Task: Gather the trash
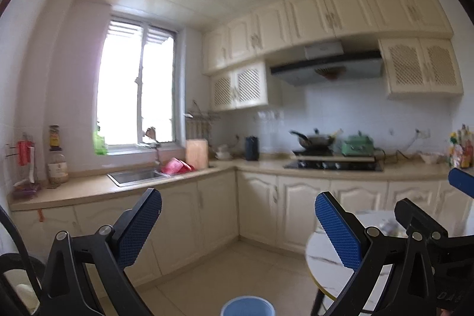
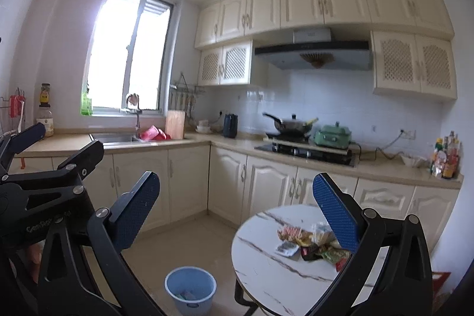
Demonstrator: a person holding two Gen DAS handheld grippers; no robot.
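Both tongs, left tongs (image 1: 238, 215) and right tongs (image 2: 236, 205), hang released and empty. Near, a blue bin (image 2: 190, 289) sits on the floor, left of a round marble table (image 2: 266, 265). Snack wrappers (image 2: 311, 243) lie piled on the table. Far behind, kitchen cabinets (image 2: 266, 185).

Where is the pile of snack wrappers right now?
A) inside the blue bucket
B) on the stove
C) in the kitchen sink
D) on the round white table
D: the wrappers lie in a heap on the round marble-look table, while the blue bucket stands on the floor beside it.
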